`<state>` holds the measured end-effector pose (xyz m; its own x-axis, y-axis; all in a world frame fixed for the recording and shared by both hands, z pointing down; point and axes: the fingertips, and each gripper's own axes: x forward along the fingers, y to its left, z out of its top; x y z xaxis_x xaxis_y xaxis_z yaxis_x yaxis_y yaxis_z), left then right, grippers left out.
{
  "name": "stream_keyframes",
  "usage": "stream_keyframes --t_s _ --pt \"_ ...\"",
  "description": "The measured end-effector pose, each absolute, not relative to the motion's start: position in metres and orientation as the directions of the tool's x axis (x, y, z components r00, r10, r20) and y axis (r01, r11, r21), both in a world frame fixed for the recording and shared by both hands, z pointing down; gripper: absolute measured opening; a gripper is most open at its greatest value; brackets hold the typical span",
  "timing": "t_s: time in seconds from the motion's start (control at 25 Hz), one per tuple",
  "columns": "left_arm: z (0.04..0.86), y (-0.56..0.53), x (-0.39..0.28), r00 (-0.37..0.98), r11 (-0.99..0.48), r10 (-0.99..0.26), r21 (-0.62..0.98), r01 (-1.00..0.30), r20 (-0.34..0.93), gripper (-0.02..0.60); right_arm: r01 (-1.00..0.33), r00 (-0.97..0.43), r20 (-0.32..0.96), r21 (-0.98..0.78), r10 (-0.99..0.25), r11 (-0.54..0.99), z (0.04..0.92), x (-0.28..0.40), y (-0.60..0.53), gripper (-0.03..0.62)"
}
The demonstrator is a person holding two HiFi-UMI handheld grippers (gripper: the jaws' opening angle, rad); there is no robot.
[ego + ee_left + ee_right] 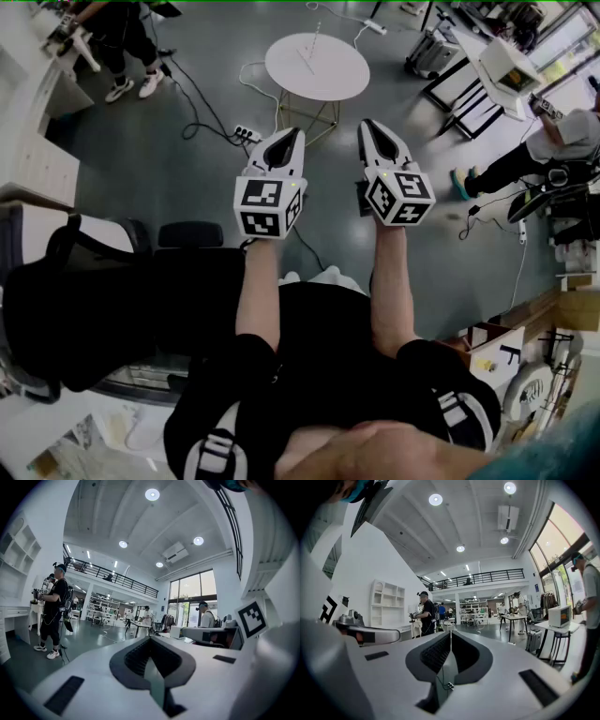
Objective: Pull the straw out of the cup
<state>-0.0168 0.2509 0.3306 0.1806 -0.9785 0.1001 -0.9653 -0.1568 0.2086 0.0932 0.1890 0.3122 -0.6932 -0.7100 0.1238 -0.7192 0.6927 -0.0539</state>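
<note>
Seen from the head camera, the left gripper (289,136) and right gripper (370,127) hang side by side over open grey floor (169,192), with only a narrow gap between them. At 12 o'clock a round white table (317,67) stands near, blocking the straight path ahead. A power strip (246,134) and trailing cables (199,101) lie on the floor from 10 to 11 o'clock. A black office chair (89,309) fills 8 o'clock, close to the person's left arm. Open floor runs toward 9 o'clock and toward 3 o'clock. Further out stand a white stand (506,70) at 2 o'clock, a seated person (558,141) at 3, and a standing person (127,42) at 10.
</note>
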Motion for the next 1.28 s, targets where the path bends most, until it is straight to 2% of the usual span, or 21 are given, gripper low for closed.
stream_keyframes --t_s 0.2,0.4,0.72,0.96,1.16,1.28 --pt "0.333 0.244 -0.009 0.163 -0.139 -0.982 0.213 -0.967 0.099 0.008 -0.707 -0.706 0.111 -0.043 -0.7 0.706 0.313 0.109 0.186 0.025" --pt "0.331 0.235 -0.007 0.164 -0.141 -0.982 0.215 -0.966 0.093 0.008 -0.745 -0.667 0.067 -0.081 -0.742 0.662 0.31 0.133 0.176 0.025" --pt "0.333 0.224 -0.026 0.129 -0.104 -0.987 0.239 -0.965 0.091 0.008 -0.797 -0.604 0.067 -0.066 -0.794 0.601 0.308 0.167 0.164 0.025" --pt "0.302 0.212 -0.038 0.096 -0.09 -0.995 0.234 -0.968 0.015 0.008 -0.775 -0.632 0.004 -0.021 -0.775 0.632 0.272 0.156 0.145 0.025" --pt "0.275 0.199 -0.039 0.138 -0.144 -0.989 0.164 -0.976 -0.048 0.008 -0.741 -0.669 -0.065 -0.014 -0.74 0.671 0.245 0.14 0.124 0.025" --pt "0.271 0.191 -0.046 0.116 -0.125 -0.991 0.146 -0.981 -0.063 0.009 -0.733 -0.676 -0.095 -0.015 -0.731 0.68 0.239 0.136 0.109 0.025"
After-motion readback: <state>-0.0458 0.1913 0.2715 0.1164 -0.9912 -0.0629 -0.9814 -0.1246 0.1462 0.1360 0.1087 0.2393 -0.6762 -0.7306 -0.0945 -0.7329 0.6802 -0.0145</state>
